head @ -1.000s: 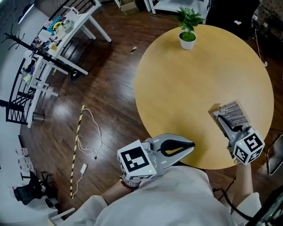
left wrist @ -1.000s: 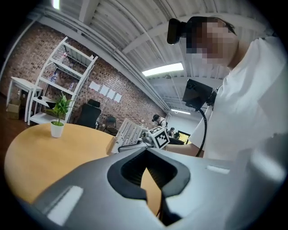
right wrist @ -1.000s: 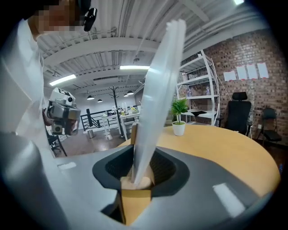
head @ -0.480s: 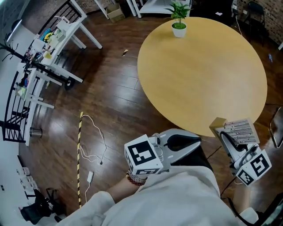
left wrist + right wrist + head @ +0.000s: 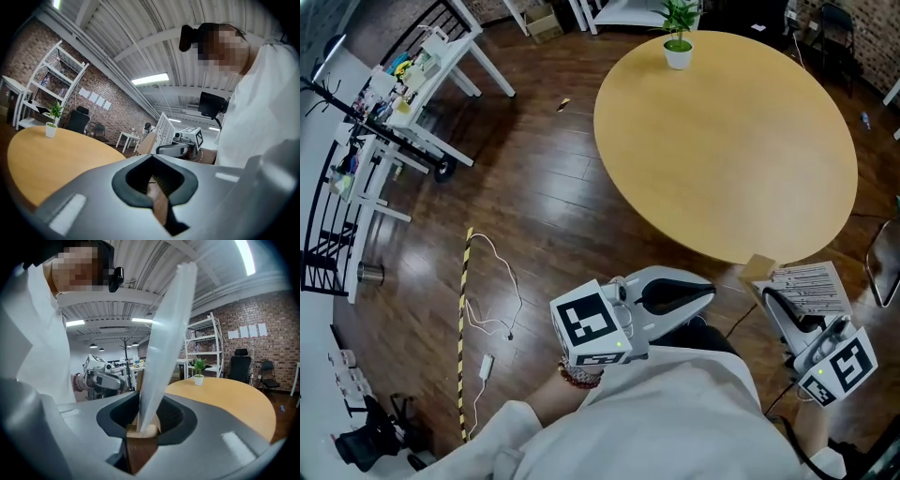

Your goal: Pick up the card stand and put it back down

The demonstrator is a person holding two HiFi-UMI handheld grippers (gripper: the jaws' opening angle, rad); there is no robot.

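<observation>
The card stand is a small wooden block point(image 5: 757, 269) with a white printed card point(image 5: 811, 286) slotted in it. My right gripper point(image 5: 769, 292) is shut on the block and holds it in the air, just off the near edge of the round yellow table point(image 5: 722, 141). In the right gripper view the block point(image 5: 140, 446) sits pinched between the jaws and the card point(image 5: 168, 333) rises edge-on. My left gripper point(image 5: 705, 292) is shut on nothing, close to my body and left of the stand. From the left gripper view the stand point(image 5: 164, 129) shows beyond the jaws.
A potted plant point(image 5: 678, 52) stands at the table's far edge. White shelving point(image 5: 403, 84) is at the far left. A cable point(image 5: 492, 291) and a striped strip point(image 5: 461, 328) lie on the dark wood floor. A chair point(image 5: 881, 262) sits at the right edge.
The stand has come off the table's near right part, carried back past the edge towards my body in the right gripper. The table has slid away as I stepped back.
</observation>
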